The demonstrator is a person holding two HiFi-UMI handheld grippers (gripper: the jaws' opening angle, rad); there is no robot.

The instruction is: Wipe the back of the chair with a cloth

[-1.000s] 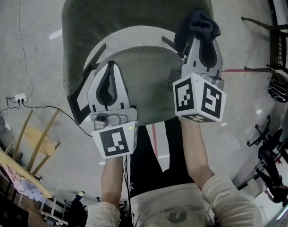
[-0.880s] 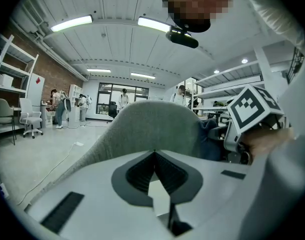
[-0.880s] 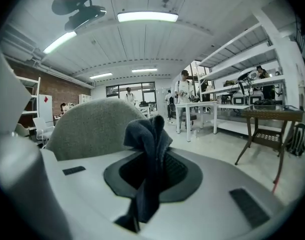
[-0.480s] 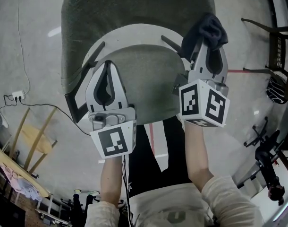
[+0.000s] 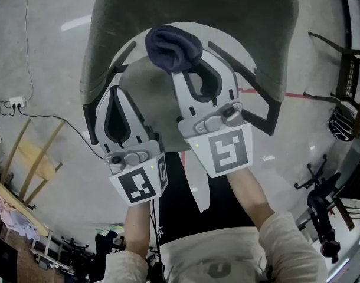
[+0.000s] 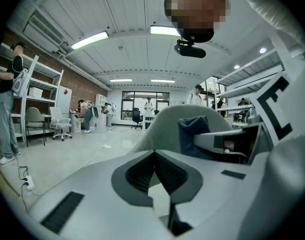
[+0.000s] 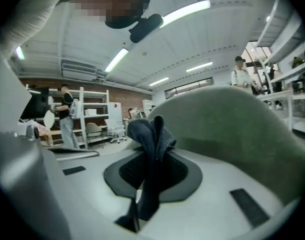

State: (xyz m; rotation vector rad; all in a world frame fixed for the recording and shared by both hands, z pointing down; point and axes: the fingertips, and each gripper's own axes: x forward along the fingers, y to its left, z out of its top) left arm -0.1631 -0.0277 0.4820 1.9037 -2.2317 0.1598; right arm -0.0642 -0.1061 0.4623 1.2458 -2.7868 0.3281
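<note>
The grey-green upholstered chair (image 5: 192, 7) fills the top of the head view, and its curved back (image 5: 159, 102) lies under both grippers. My right gripper (image 5: 189, 69) is shut on a dark blue cloth (image 5: 171, 46), which bunches out past the jaws over the middle of the chair back. The right gripper view shows the cloth (image 7: 151, 134) pinched upright between the pads, with the chair back (image 7: 237, 129) just beyond. My left gripper (image 5: 116, 93) sits at the back's left side, shut with nothing in it. The left gripper view has the cloth (image 6: 193, 131) and chair back (image 6: 167, 121) ahead.
Black chair legs (image 5: 259, 119) splay out to both sides. A power strip with a cable (image 5: 15, 104) lies on the concrete floor at left, beside wooden furniture (image 5: 32, 164). A dark chair (image 5: 345, 69) and black equipment (image 5: 321, 205) stand at right. People stand by shelves (image 6: 5, 109).
My right gripper has swept left with the cloth, from the chair back's right end to its middle. The left gripper has stayed shut at the left side.
</note>
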